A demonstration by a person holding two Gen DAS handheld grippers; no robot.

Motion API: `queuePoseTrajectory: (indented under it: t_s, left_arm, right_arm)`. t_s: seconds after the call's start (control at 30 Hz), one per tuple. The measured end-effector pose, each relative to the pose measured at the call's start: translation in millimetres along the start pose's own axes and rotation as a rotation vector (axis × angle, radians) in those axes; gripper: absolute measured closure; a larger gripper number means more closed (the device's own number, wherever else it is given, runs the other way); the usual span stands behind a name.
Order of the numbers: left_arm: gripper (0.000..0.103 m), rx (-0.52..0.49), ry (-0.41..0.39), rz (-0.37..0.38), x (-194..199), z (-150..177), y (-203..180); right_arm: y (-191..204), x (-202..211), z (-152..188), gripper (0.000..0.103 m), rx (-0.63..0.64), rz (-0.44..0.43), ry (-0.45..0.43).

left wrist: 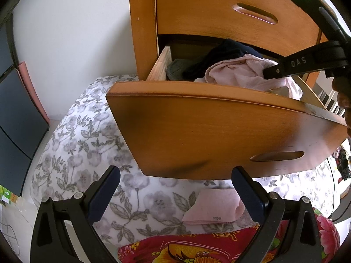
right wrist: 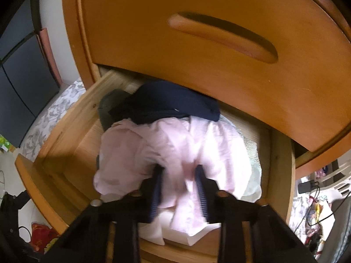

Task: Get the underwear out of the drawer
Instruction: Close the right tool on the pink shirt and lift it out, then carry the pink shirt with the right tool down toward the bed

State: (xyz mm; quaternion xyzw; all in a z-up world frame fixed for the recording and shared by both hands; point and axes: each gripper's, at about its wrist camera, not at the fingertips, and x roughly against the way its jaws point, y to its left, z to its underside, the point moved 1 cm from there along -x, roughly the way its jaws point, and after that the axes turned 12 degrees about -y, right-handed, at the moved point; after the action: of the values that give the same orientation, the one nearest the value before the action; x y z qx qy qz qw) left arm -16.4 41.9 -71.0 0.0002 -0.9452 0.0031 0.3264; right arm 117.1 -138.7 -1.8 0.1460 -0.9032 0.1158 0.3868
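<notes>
Right wrist view: right gripper [right wrist: 178, 188], lower centre, is clamped on a fold of pink underwear [right wrist: 153, 151] lying mid-frame in the open drawer [right wrist: 65, 135]. Best lift w/ grip kept tight, clear of drawer front. Left gripper [left wrist: 175, 195] apart, empty.

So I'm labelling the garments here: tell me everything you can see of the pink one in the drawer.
The pink garment is pale, thin, crumpled cloth heaped in the open wooden drawer, overlapping white fabric, with a navy garment behind it. The right gripper has its pads pinched on a fold near the front.
</notes>
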Motion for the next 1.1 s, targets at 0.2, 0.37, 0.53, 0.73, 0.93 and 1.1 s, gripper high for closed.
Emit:
queuePoseTrajectory:
  t_s: [0.2, 0.37, 0.53, 0.73, 0.93, 1.1]
  left_arm:
    - [0.002, 0.004, 0.003, -0.001, 0, 1, 0]
    - [0.002, 0.008, 0.011, -0.002, -1, 2, 1]
    - [0.002, 0.006, 0.007, -0.006, 0, 2, 0]
    - [0.002, 0.013, 0.012, -0.015, -2, 3, 2]
    - [0.002, 0.011, -0.009, -0.025, 2, 3, 2]
    - [0.002, 0.0, -0.024, -0.033, 5, 3, 0]
  right_arm:
    - [-8, 8, -2, 0.092, -0.007, 0.017, -0.034]
    - [-27, 26, -3, 0.093, -0.033, 0.053, -0.068]
    - [-38, 42, -5, 0.093, -0.043, 0.102, -0.101]
    - [-52, 67, -10, 0.093, -0.057, 0.162, -0.146]
    - [-62, 96, -7, 0.093, -0.065, 0.199, -0.182]
    - [-66, 124, -9, 0.093, -0.066, 0.239, -0.233]
